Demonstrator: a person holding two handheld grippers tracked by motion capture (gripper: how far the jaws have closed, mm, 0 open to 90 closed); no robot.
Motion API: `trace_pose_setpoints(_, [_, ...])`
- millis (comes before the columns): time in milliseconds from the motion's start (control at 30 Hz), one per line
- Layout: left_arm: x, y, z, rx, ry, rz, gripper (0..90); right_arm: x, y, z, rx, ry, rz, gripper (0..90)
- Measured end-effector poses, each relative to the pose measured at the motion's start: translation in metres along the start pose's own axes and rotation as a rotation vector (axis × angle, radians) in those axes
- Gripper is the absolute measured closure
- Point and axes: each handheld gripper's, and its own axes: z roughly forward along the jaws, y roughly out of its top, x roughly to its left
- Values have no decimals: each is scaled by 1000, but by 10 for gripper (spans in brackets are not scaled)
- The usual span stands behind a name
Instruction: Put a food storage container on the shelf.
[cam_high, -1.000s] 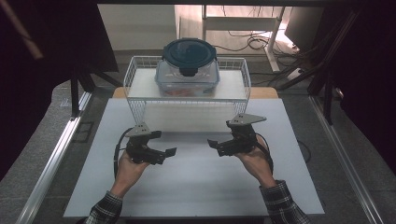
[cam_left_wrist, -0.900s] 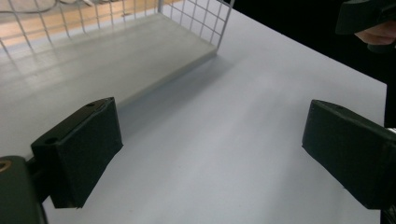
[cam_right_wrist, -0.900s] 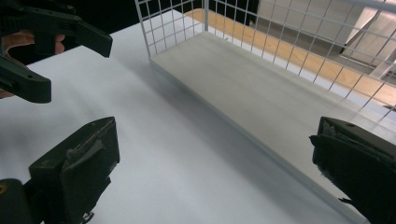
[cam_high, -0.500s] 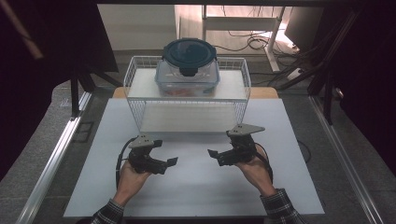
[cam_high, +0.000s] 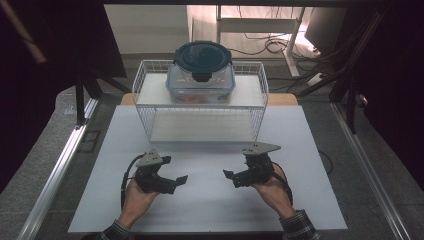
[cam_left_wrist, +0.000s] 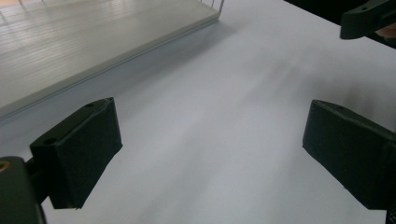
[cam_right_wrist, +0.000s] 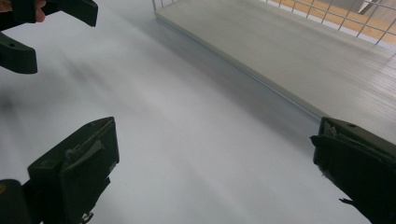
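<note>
Tongs are idling: I am keeping my left gripper (cam_high: 176, 181) and right gripper (cam_high: 231, 176) released, holding nothing, above the white mat (cam_high: 210, 205). Ahead, the lidded container (cam_high: 201, 75) is sitting atop the wire rack (cam_high: 145, 117); reaching it looks next.

The table top (cam_high: 310, 200) is a smooth, matt white board, and the rack (cam_high: 145, 90) at its twelve o'clock end is thin white-coated wire holding pale, faintly ribbed shelf boards. On the upper shelf the container (cam_high: 200, 87) looks like clear glossy plastic under a dark blue-green plastic lid (cam_high: 202, 56), though the high view is too dim to be sure. Both the left gripper (cam_high: 175, 182) and the right gripper (cam_high: 234, 178) are matt black plastic, the right one's jaw pads scuffed and frayed at the edges.
</note>
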Motion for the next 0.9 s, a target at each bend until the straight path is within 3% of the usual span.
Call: trace_pose_setpoints(900, [7, -30, -30, 16, 82, -30, 39, -7, -42, -38, -46, -78, 23, 0])
